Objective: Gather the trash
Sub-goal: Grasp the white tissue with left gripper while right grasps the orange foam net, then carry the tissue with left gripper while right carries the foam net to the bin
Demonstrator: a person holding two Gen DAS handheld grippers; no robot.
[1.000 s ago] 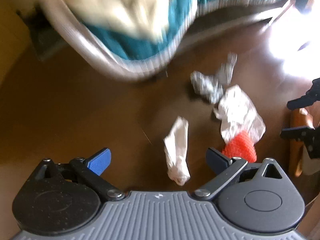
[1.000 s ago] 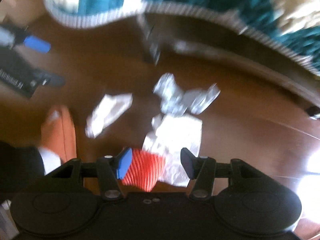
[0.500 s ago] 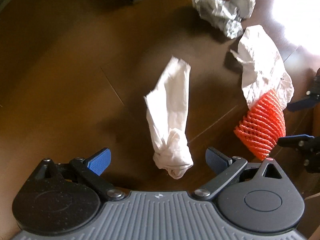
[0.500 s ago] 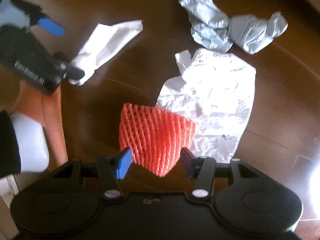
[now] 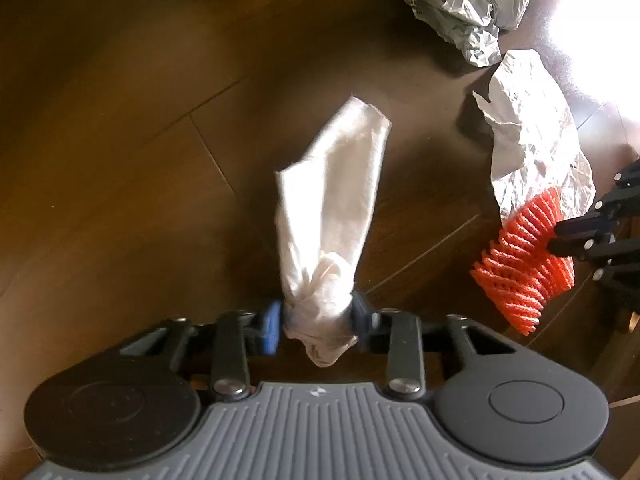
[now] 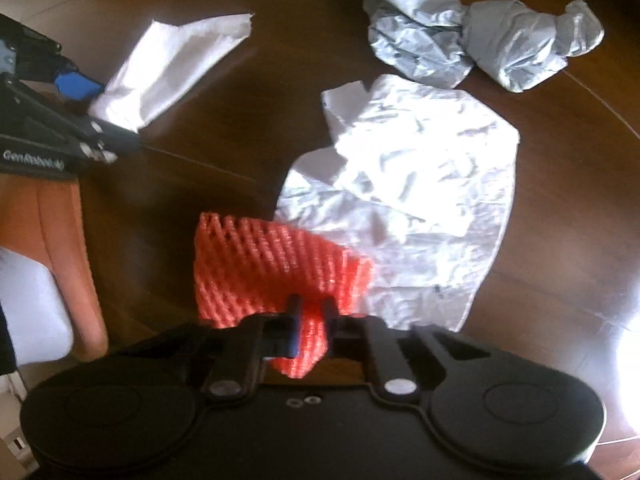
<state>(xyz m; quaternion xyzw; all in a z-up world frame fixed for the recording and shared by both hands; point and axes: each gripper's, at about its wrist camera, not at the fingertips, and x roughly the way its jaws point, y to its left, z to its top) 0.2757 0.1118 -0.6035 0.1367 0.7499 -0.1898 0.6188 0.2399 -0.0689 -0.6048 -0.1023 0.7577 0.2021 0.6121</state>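
- Jaws of the left gripper are closing on the bunched near end of a white tissue, pads pressing it from both sides; the rest of the tissue fans out away from the gripper over the dark wood floor.
- Right gripper has its jaws nearly together, pinching the near edge of an orange foam net that bulges out beyond the fingers.
- Both grippers point steeply down at the floor, side by side, the right one visible at the right edge of the left wrist view, clamped on the net.
- White crumpled paper lies flat just beyond and to the right of the net, its near corner tucked under the net's far edge.
- Grey crumpled wrapper, twisted at its middle, lies farther off, just beyond the white paper and close to it.
- Tissue and net sit well apart, with bare floor between them.
- Left of the net, in the right wrist view, an orange slipper with a white sock in it stands on the floor.
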